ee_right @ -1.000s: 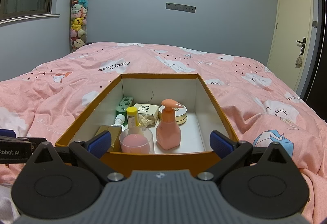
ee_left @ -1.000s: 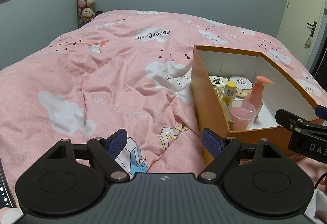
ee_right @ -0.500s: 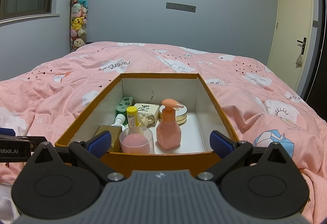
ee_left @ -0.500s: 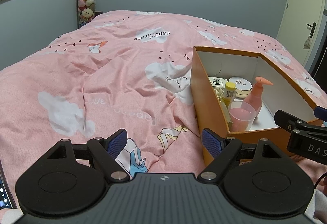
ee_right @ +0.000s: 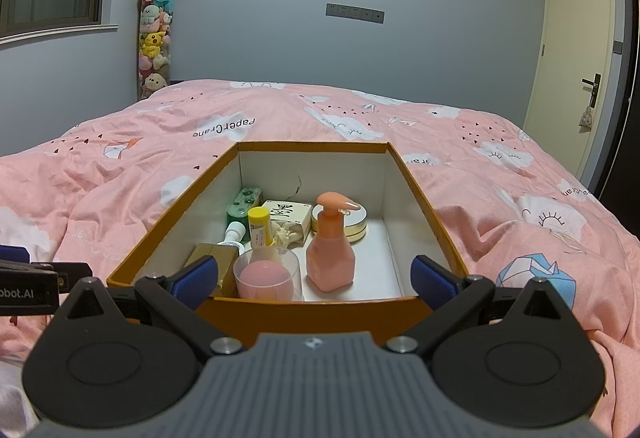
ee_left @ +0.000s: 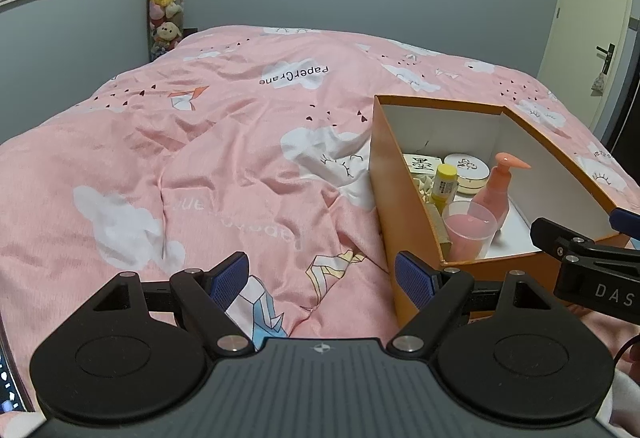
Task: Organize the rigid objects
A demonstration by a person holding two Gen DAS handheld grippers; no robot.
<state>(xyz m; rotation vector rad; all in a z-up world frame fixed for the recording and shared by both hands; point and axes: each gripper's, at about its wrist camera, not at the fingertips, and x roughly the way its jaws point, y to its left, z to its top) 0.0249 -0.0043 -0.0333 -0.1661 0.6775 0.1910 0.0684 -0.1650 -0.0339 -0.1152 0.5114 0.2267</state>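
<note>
Box (ee_right: 280,312) on the pink bed (ee_left: 200,158) already holds the rigid things: pump bottle (ee_right: 330,252), clear cup (ee_right: 267,274), yellow-capped tube (ee_right: 259,226), round compact (ee_right: 354,224). Nothing loose shows on the bedding, so the sorting looks nearly or wholly done. Both left tongs (ee_left: 320,278) and right tongs (ee_right: 314,278) gape wide, empty. Only the right view shows the green item (ee_right: 243,204) at the box's far left.

Left tool (ee_left: 320,280) and right tool (ee_right: 314,278) both spread wide, empty.
</note>
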